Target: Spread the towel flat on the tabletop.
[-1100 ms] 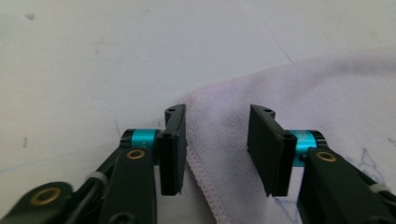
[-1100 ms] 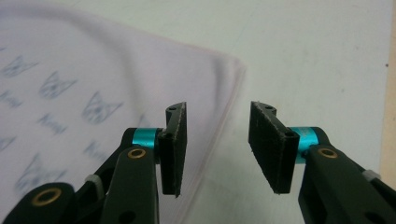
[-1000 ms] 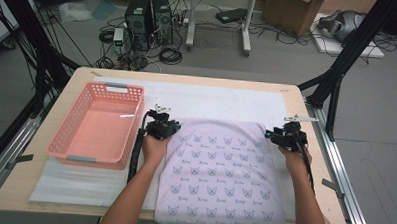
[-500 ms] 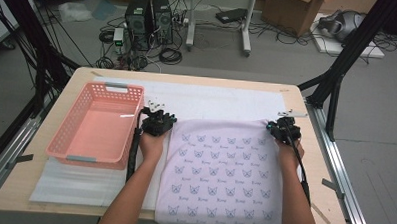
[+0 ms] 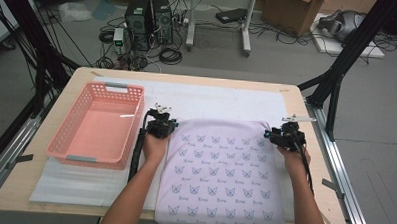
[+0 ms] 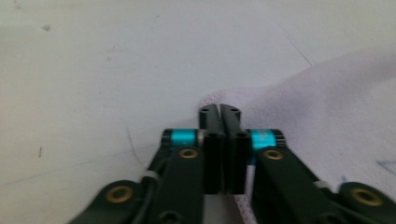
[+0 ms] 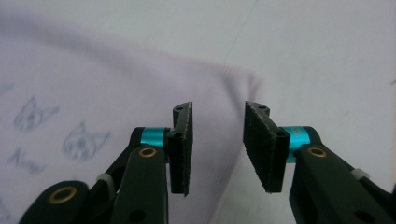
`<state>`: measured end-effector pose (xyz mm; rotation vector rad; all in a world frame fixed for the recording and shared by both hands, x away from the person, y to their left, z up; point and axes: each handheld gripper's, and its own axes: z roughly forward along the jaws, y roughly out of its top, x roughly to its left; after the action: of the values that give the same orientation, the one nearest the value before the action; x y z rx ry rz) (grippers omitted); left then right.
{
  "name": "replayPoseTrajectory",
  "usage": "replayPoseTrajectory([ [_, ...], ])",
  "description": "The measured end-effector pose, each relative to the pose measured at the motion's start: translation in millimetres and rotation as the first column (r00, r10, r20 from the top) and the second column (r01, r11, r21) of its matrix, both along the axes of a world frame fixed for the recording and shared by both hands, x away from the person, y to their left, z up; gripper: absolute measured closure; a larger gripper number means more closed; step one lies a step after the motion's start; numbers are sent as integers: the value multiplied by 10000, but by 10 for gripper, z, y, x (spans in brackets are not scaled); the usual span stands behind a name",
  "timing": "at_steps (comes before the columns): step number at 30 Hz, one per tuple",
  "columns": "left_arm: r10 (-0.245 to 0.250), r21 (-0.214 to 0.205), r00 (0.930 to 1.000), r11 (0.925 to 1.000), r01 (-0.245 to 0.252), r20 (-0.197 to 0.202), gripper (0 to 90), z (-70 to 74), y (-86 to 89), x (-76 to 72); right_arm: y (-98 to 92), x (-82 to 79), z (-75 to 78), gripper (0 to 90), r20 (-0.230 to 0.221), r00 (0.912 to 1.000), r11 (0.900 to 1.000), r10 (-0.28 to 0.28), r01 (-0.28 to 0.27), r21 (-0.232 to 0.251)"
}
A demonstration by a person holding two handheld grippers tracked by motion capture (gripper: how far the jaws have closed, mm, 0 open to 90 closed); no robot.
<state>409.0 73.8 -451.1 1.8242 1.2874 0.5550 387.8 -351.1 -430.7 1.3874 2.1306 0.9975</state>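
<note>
Since the earlier frame, left gripper (image 6: 223, 112) closed, pinching cloth (image 5: 224, 168) far-left corner; right gripper (image 7: 217, 114) reopened, jaws spread over far-right corner. Fold not begun; basket (image 5: 74, 160) empty.

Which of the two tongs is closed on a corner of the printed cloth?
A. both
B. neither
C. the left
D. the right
C: the left tongs pinch the cloth at its corner, while the right tongs stand open over the other corner.

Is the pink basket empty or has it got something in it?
Empty: the pink basket shows only its bare pink floor from above.
</note>
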Motion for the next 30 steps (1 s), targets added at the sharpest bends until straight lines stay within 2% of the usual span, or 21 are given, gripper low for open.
replayPoseTrajectory([
  [2,127,81,9998,9999,-128,180,898,21,3,-21,25,-59,-56,605,-276,9994,9997,219,-222,-102],
  [4,291,-223,9994,9993,-287,179,896,48,32,-29,38,-107,-93,587,-467,9986,9989,261,-278,-372],
  [5,424,-368,9989,9985,-416,198,890,64,46,-36,39,-137,-98,586,-421,9987,9990,294,-308,-326],
  [6,446,-684,9990,9967,-440,62,805,76,65,-39,35,-167,-96,587,-374,9988,9994,304,-311,-178],
  [7,373,-1007,9991,9941,-391,-195,718,85,82,-49,32,-200,-90,587,-341,9990,9996,286,-288,-47],
  [9,151,-1332,9994,9909,-192,-320,651,86,98,-114,25,-267,-79,587,-306,9986,9990,438,-437,53],
  [12,-28,-1496,9989,9887,-43,-475,592,71,119,-206,29,-397,-56,584,-208,9975,9977,669,-667,98],
  [15,-322,-1763,9978,9841,216,-572,572,58,155,-304,39,-550,-33,580,-85,9951,9948,990,-987,265],
  [17,-602,-1800,9965,9824,490,-573,565,50,165,-380,49,-647,-36,575,-51,9932,9932,1163,-1162,69],
  [19,-1028,-1536,9913,9841,894,-819,529,58,155,-446,25,-734,-45,559,-17,9936,9936,1128,-1128,47],
  [21,-1077,-1698,9915,9810,940,-732,537,52,170,-544,-25,-813,-54,560,0,9950,9948,995,-995,230],
  [24,-1263,-1534,9878,9819,1114,-908,540,48,182,-639,-105,-896,-57,563,-114,9958,9956,906,-903,256],
  [28,-1286,-1757,9862,9784,1091,-1038,546,-10,214,-827,-160,-1050,-59,577,-256,9955,9948,910,-898,479],
  [30,-1311,-1938,9870,9747,1113,-927,537,-28,238,-942,-164,-1149,-58,574,-342,9948,9945,958,-942,465],
])
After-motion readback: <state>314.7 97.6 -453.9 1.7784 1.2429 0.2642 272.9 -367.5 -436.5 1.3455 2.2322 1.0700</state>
